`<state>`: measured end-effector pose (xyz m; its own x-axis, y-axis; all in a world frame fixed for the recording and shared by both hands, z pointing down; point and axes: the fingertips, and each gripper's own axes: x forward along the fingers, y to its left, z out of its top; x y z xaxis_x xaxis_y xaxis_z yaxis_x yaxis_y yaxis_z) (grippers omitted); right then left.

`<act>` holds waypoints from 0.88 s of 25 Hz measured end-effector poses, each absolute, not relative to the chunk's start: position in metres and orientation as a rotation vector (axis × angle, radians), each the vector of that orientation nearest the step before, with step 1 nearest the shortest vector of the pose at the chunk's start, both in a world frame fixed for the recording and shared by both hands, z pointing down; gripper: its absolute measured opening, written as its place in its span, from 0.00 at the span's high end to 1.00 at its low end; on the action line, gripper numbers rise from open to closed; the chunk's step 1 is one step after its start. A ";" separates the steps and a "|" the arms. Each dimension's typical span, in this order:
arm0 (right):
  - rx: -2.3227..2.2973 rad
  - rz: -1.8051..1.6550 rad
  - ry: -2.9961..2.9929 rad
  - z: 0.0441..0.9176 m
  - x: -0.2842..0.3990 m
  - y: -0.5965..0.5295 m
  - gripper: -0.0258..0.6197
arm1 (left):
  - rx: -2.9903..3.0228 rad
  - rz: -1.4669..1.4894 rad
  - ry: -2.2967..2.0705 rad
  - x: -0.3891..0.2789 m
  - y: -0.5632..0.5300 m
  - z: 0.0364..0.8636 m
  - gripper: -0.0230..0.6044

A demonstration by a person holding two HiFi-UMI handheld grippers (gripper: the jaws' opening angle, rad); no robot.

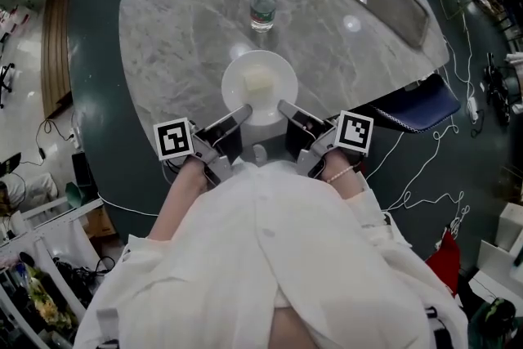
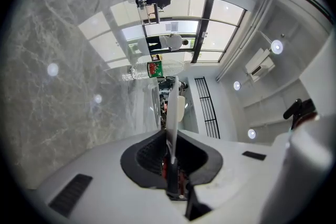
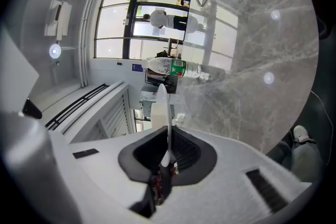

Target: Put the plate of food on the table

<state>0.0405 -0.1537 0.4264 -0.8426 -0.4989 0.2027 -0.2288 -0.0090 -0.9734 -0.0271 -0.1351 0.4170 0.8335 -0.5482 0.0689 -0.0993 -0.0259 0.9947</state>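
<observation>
Nearest: left claw and right claw, side by side just ahead of the person's white shirt. Each is clamped on the near rim of the white plate. In both gripper views the rim runs edge-on between the pads, with no gap visible.

The plate sits over the near edge of the marble desk. Whether it rests on the desk or hangs just above it cannot be told. A pale block of food lies loose near the plate's centre.

Handling, as a judgement: the plate looks rigid, glazed and breakable, and not heavy. The smooth lip is probably slippery under the pads. Both holds are on the near side, so the far edge may tend to droop. Keep it level, or the block may slide. The rim is the only sensible place to grip, with the two holds spaced apart as they are here.

Beyond the plate, well apart from it: a water bottle, upright.
</observation>
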 end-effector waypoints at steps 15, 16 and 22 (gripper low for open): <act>-0.867 -1.952 2.000 0.431 0.035 -0.180 0.94 | 1.545 -0.273 -0.502 -0.032 -0.166 0.417 0.90; -0.870 -1.953 2.000 0.432 0.035 -0.182 0.94 | 1.546 -0.271 -0.501 -0.031 -0.168 0.418 0.90; -0.881 -1.987 1.976 0.440 0.033 -0.194 0.94 | 1.524 -0.271 -0.497 -0.033 -0.182 0.425 0.90</act>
